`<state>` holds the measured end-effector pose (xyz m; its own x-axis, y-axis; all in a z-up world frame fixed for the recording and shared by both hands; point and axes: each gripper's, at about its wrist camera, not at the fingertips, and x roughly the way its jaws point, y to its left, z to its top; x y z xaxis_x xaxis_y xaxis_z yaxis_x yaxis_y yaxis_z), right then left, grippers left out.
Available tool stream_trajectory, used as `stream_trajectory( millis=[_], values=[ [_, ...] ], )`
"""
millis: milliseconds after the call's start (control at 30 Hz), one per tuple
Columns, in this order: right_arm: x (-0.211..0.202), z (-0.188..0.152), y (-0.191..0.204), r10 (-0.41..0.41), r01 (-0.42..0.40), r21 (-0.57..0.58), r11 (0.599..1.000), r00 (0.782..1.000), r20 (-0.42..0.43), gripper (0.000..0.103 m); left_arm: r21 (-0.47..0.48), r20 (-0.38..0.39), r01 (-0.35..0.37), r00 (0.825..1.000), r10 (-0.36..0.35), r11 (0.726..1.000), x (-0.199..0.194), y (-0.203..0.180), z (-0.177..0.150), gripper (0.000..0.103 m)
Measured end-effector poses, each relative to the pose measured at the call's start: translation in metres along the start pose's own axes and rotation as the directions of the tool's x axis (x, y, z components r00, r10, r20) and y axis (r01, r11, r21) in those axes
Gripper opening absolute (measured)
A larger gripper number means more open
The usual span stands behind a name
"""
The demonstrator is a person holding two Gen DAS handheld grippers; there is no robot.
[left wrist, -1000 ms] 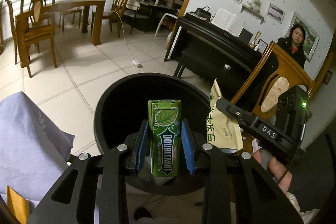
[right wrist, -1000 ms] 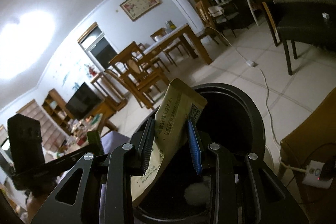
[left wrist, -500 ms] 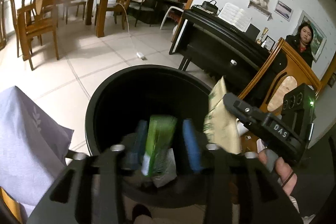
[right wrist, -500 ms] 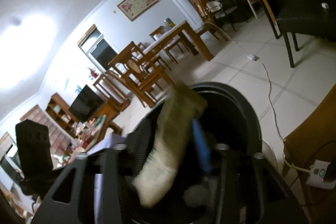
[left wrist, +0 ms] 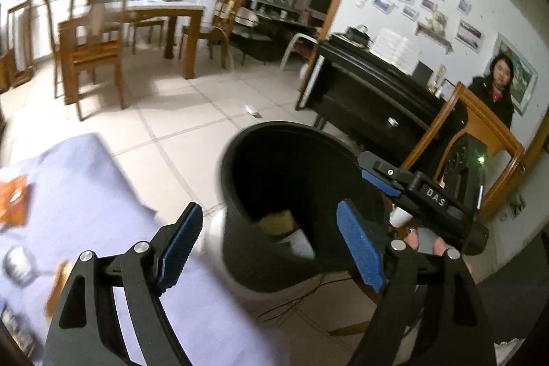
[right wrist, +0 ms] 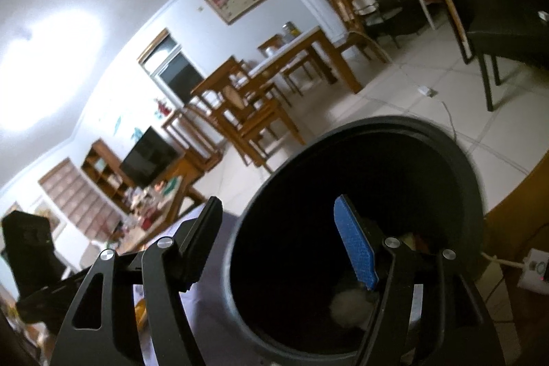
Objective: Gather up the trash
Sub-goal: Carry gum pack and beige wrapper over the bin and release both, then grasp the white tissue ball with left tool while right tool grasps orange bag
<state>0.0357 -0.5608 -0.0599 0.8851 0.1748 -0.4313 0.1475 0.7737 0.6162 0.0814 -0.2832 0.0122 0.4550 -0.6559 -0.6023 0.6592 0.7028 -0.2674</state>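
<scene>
The tiled floor [left wrist: 192, 139] is seen spreading beneath a black trash bin [left wrist: 274, 259], which is placed just beside a tabletop covered by a lavender cloth [left wrist: 85, 194]; from the left wrist view the bin is found at 3 o'clock of the cloth. The left tongs [left wrist: 271, 246] are held wide above the bin's near rim, their jaws having just been opening, and nothing is gripped between them. The right tongs [right wrist: 278, 242] are likewise spread wide over the bin [right wrist: 377, 139], just opened, with nothing between the pads. Trash is seen inside the bin: a yellowish packet [left wrist: 276, 220] and a white crumpled wad [right wrist: 350, 307]. An orange wrapper [left wrist: 13, 204] is left on the cloth at 9 o'clock of the left view.
</scene>
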Motion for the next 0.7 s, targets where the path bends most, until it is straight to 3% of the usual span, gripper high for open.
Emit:
stream_trajectory(
  millis=[200, 333, 400, 533, 600, 700],
  values=[
    [0.028, -0.022, 0.073, 0.054, -0.061, -0.082, 0.995, 0.994, -0.091, 0.068, -0.082, 0.051, -0.111, 0.992, 0.116, 0.99, -0.067, 0.052, -0.027, 0.08],
    [0.048, -0.039, 0.125, 0.087, -0.11, -0.141, 0.984, 0.983, -0.16, 0.068, -0.155, 0.059, -0.223, 0.97, 0.234, 0.962, -0.11, 0.095, -0.051, 0.08],
    [0.06, -0.052, 0.157, 0.102, -0.141, -0.183, 0.973, 0.974, -0.204, 0.071, -0.195, 0.057, -0.287, 0.951, 0.303, 0.938, -0.131, 0.118, -0.065, 0.08],
    [0.078, -0.076, 0.211, 0.126, -0.197, -0.247, 0.949, 0.952, -0.278, 0.075, -0.27, -0.011, -0.384, 0.918, 0.396, 0.883, -0.149, 0.164, -0.091, 0.08],
    [0.091, -0.09, 0.24, 0.135, -0.227, -0.271, 0.935, 0.938, -0.32, 0.075, -0.297, -0.06, -0.402, 0.913, 0.404, 0.866, -0.145, 0.183, -0.1, 0.08],
    [0.109, -0.102, 0.272, 0.124, -0.244, -0.31, 0.919, 0.924, -0.361, 0.076, -0.301, -0.103, -0.406, 0.914, 0.393, 0.863, -0.136, 0.205, -0.11, 0.08]
  ],
)
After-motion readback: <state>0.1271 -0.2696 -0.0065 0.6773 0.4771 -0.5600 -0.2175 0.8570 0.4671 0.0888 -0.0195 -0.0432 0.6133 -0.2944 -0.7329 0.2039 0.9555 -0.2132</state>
